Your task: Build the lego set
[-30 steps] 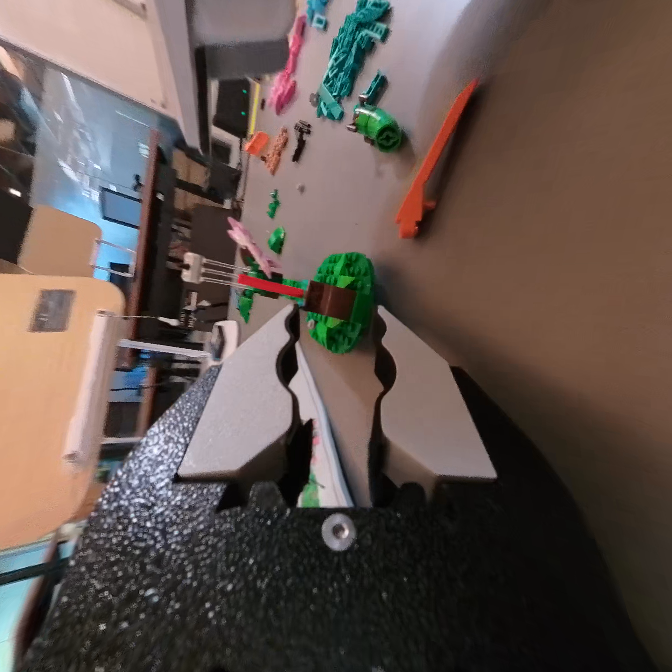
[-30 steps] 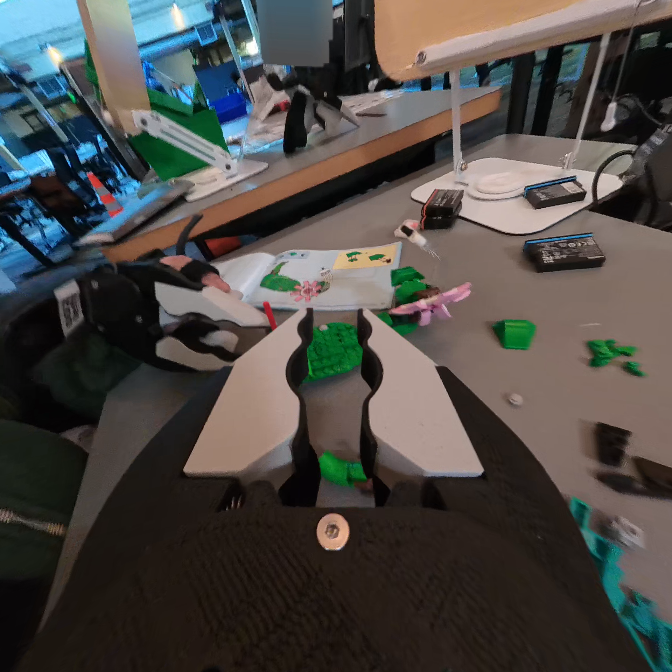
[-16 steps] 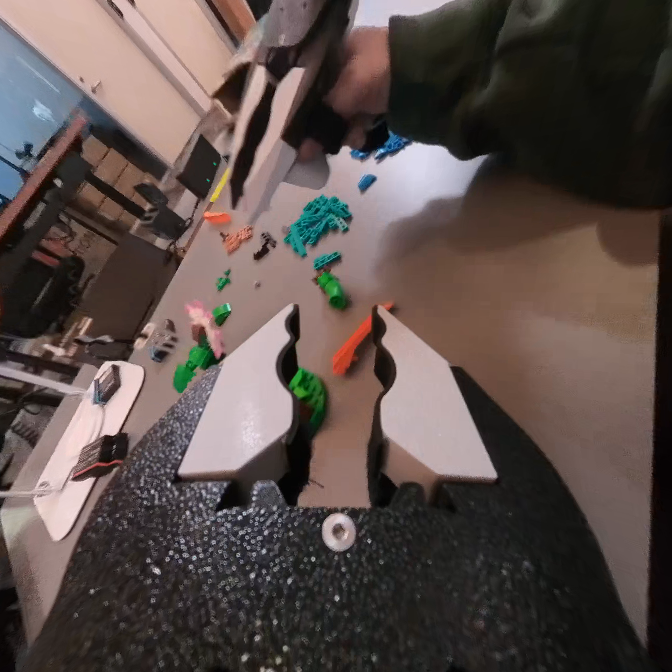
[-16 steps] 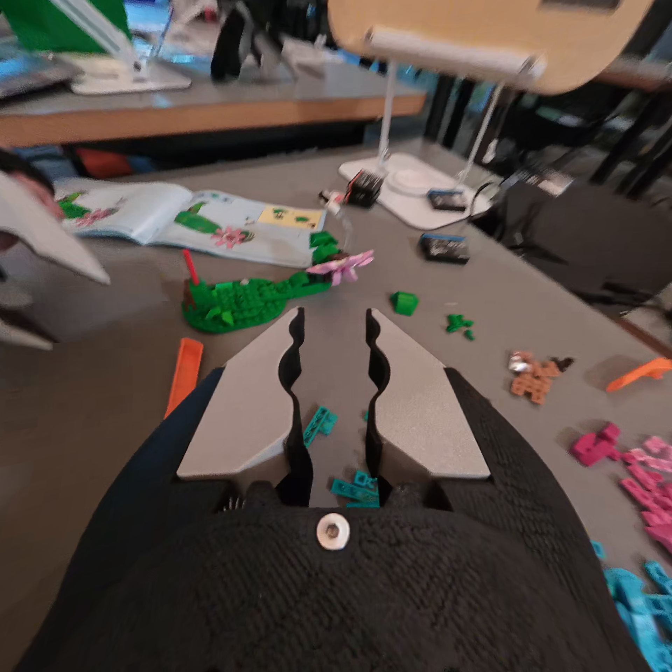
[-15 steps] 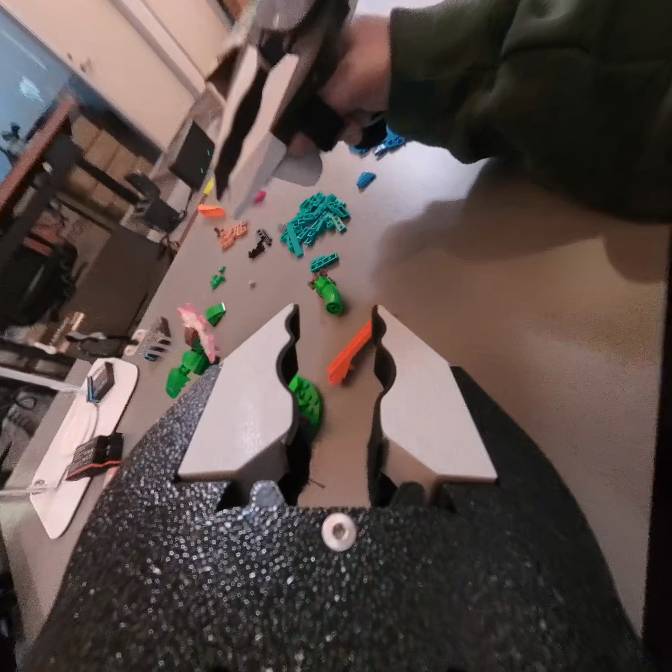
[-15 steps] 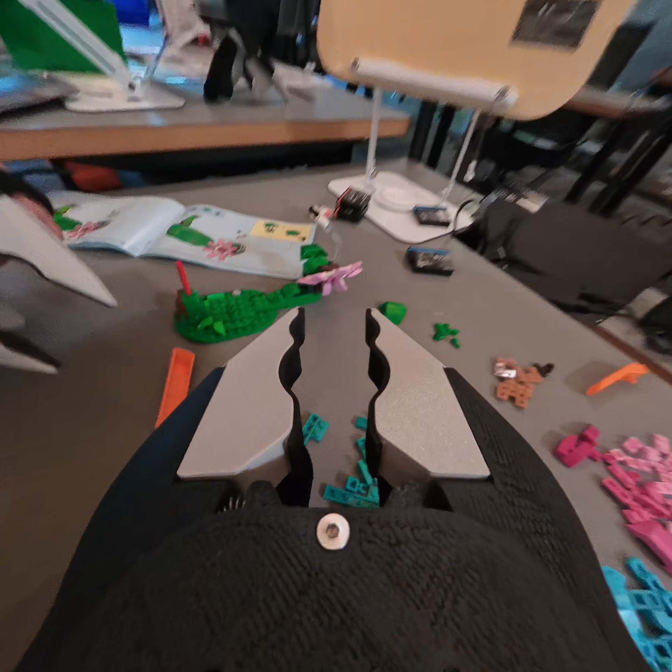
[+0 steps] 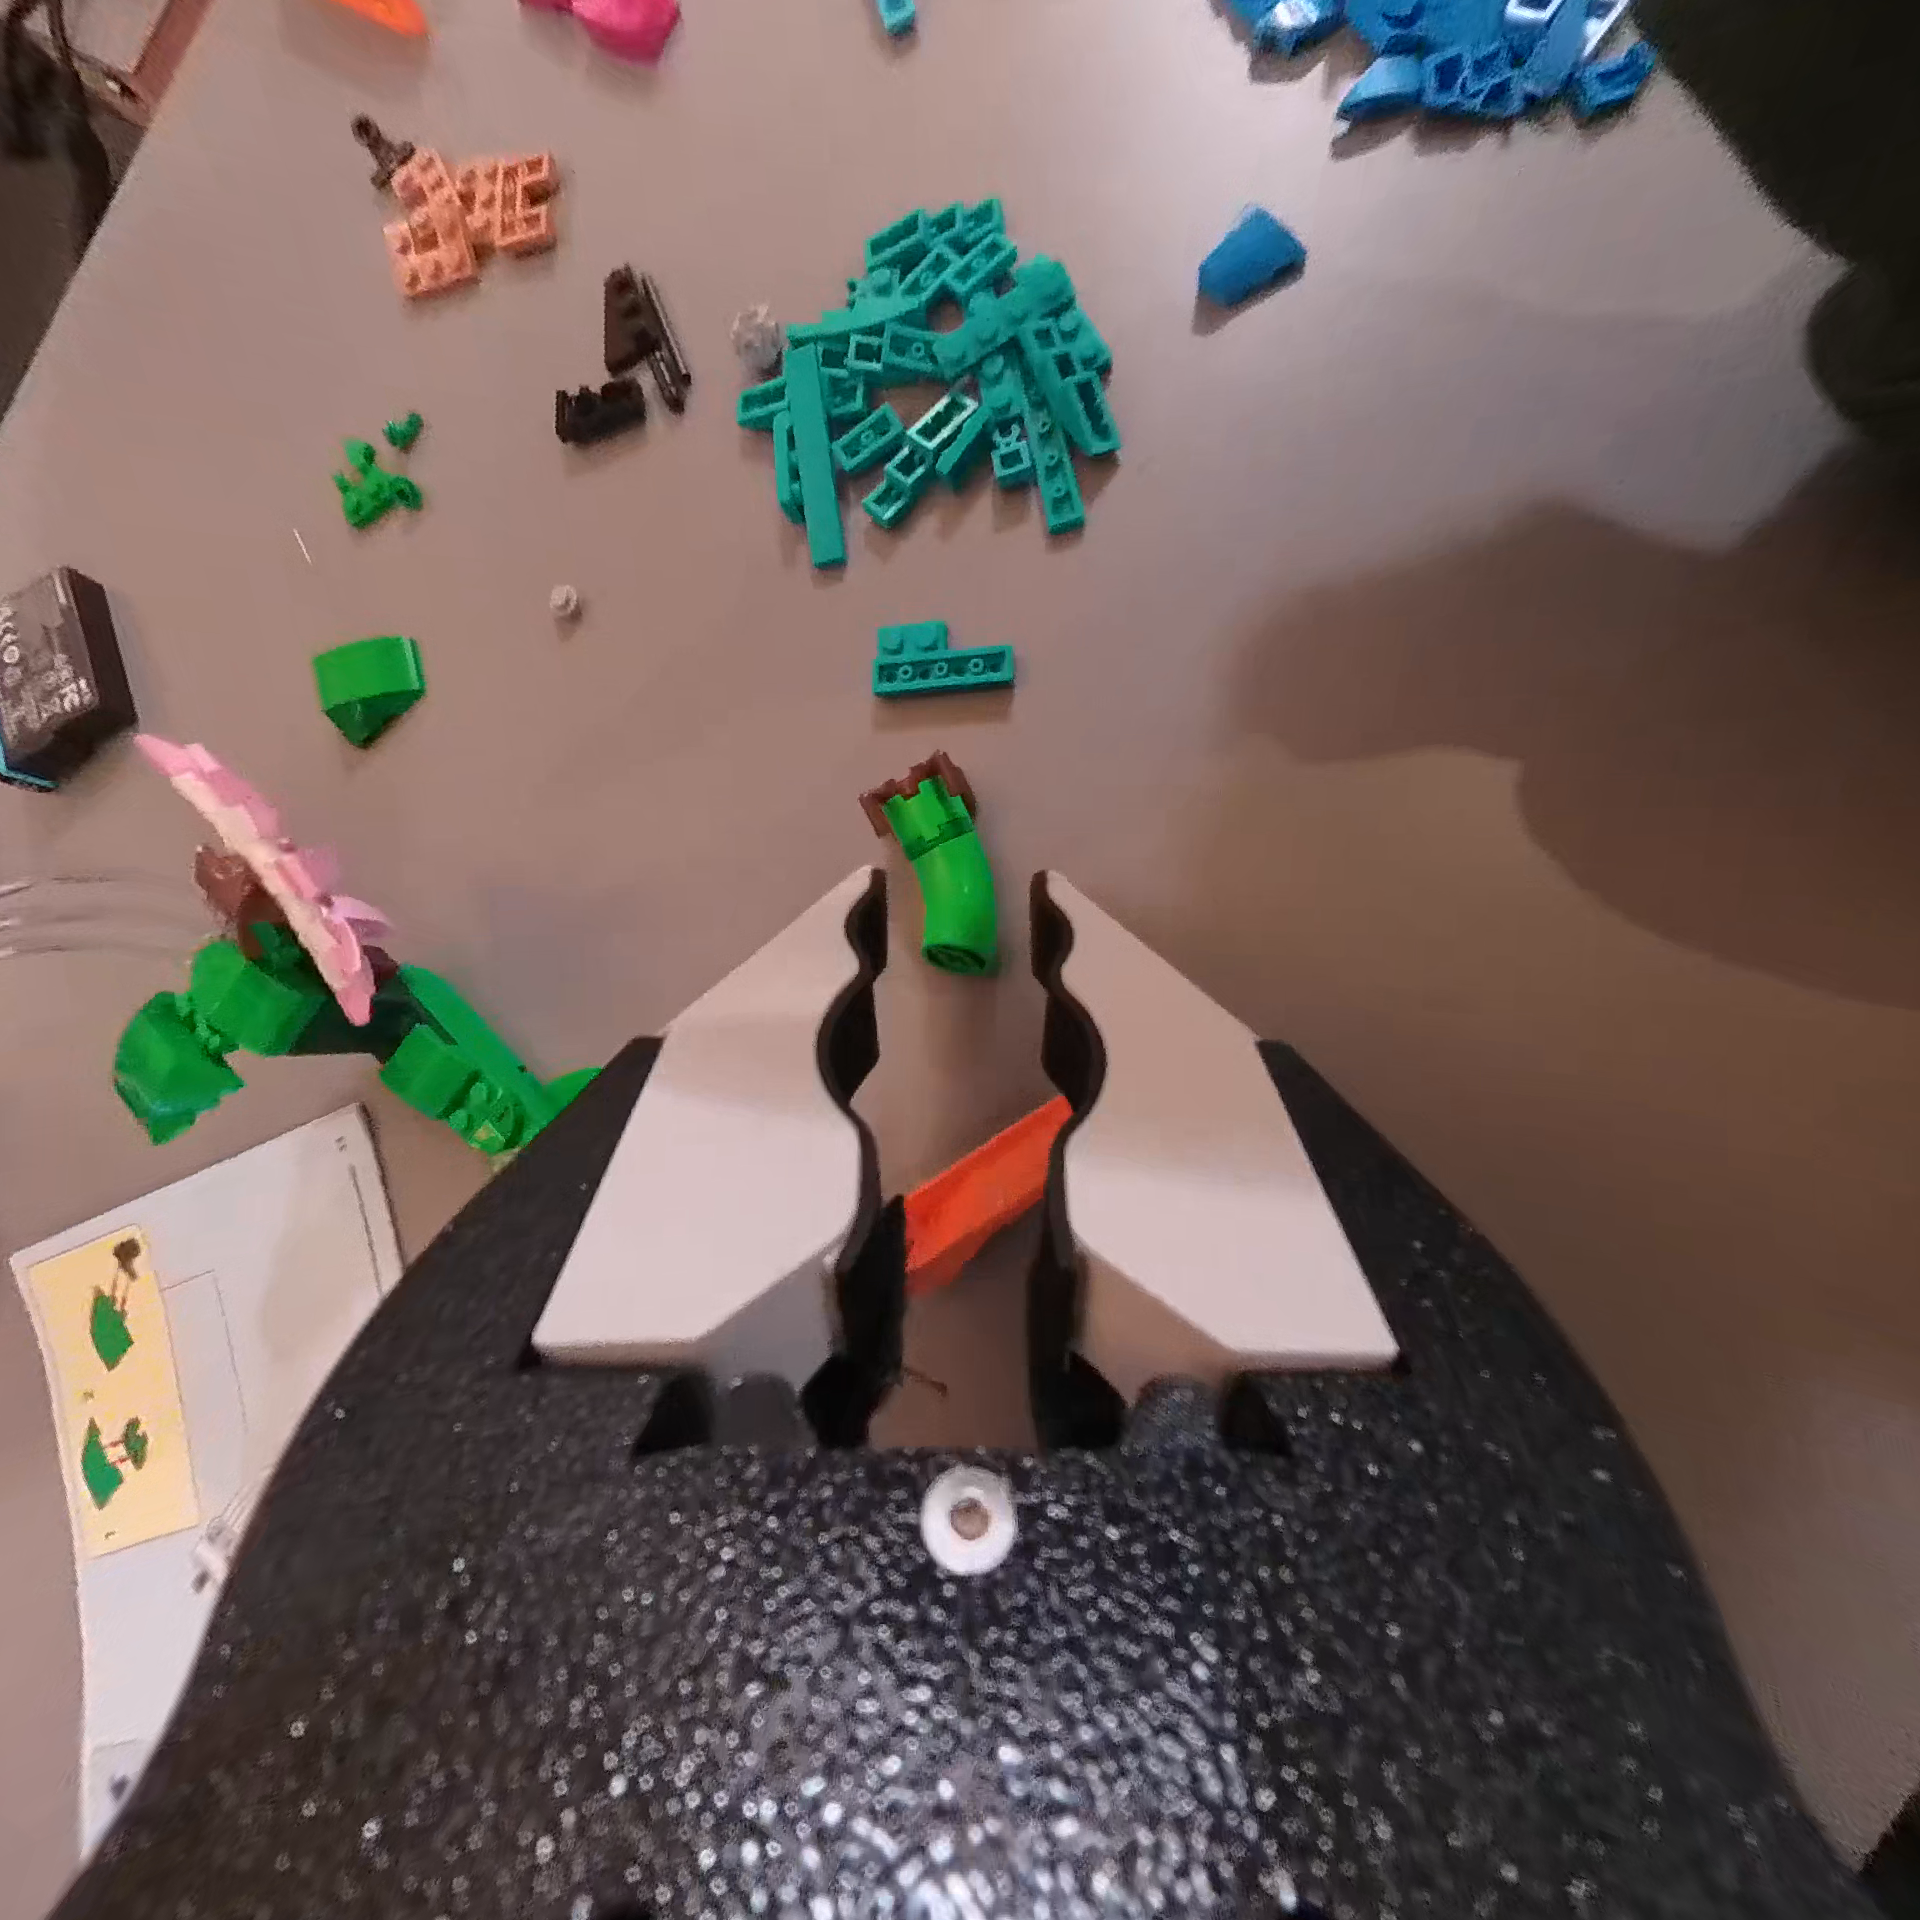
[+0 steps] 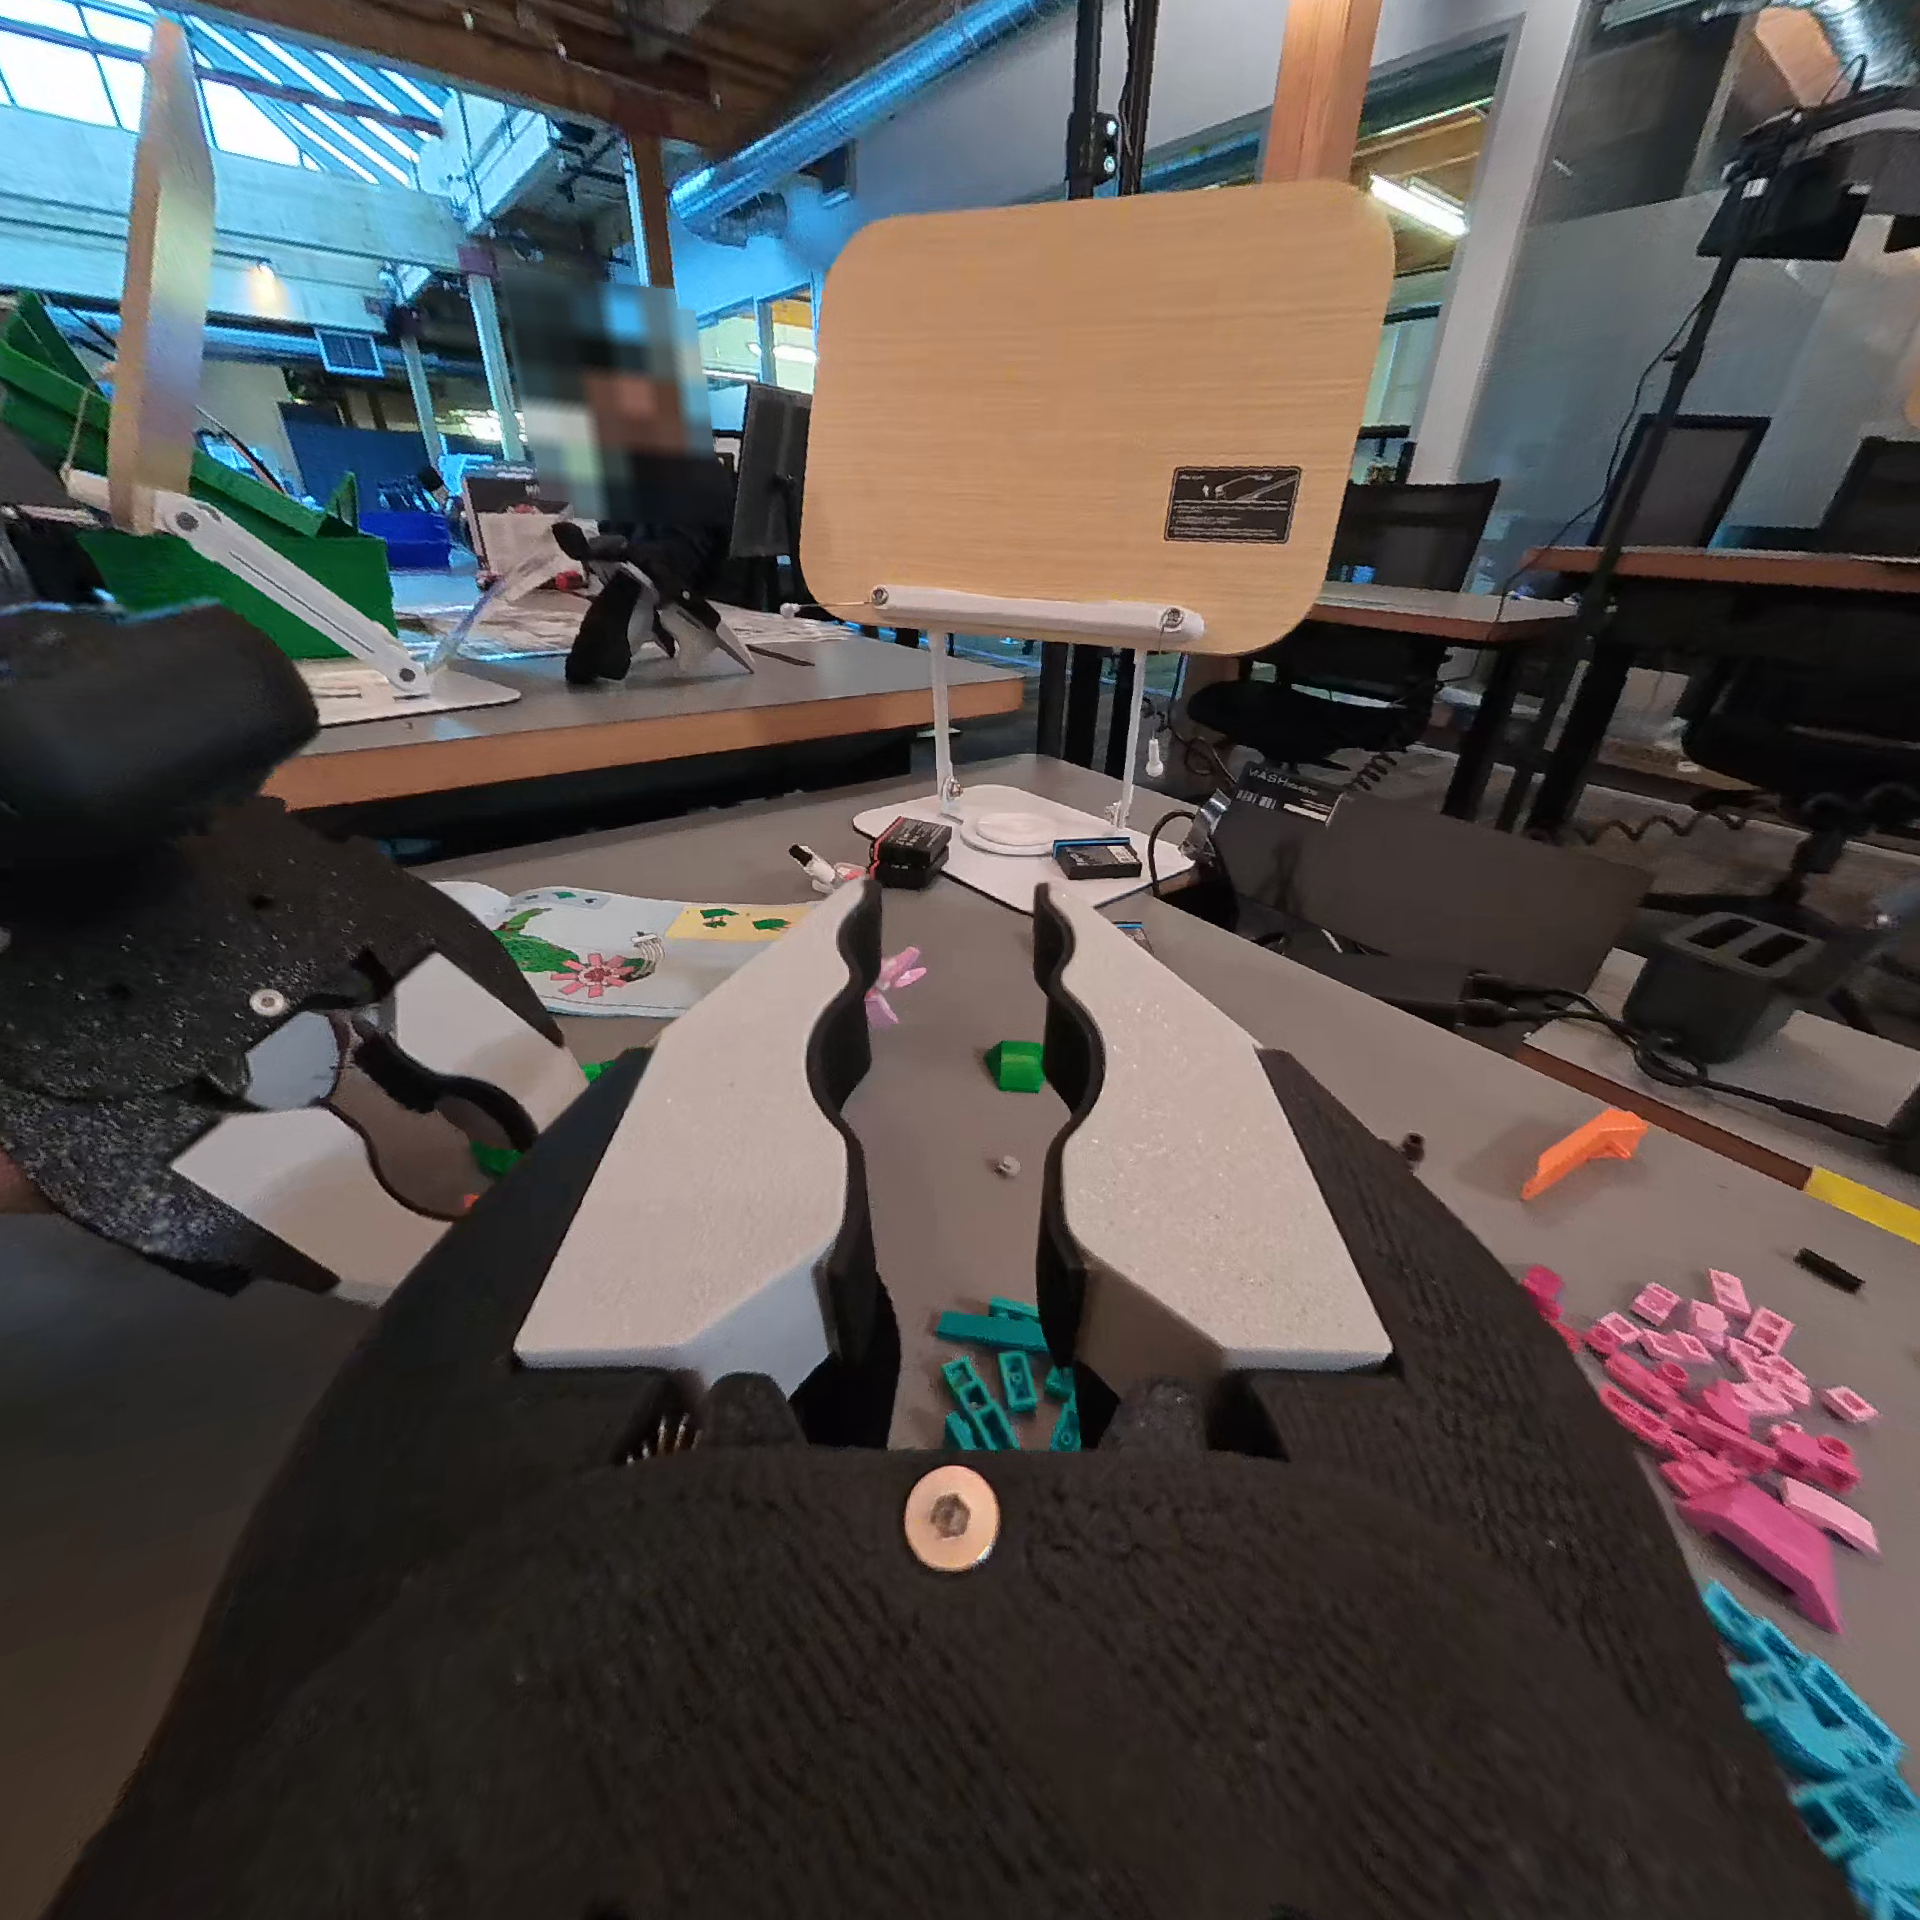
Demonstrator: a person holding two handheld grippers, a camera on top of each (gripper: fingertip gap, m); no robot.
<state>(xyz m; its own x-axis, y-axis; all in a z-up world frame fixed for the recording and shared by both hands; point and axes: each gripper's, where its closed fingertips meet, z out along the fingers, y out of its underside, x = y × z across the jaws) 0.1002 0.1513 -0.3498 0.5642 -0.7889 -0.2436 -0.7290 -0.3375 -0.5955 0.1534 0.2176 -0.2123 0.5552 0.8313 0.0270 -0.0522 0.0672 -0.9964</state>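
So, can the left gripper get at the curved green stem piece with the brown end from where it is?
Probably yes. The left gripper is open and empty, the curved green stem piece lies on the grey table right between its fingertips, with nothing in the way.

- We are in an open, loft-like office or lab: exposed wooden beams and a bare ventilation duct run overhead.
- Long work tables stand in rows at the far side, with black office chairs and a monitor.
- A tripod stand rises at the right.
- Our grey table carries batteries and a charger.
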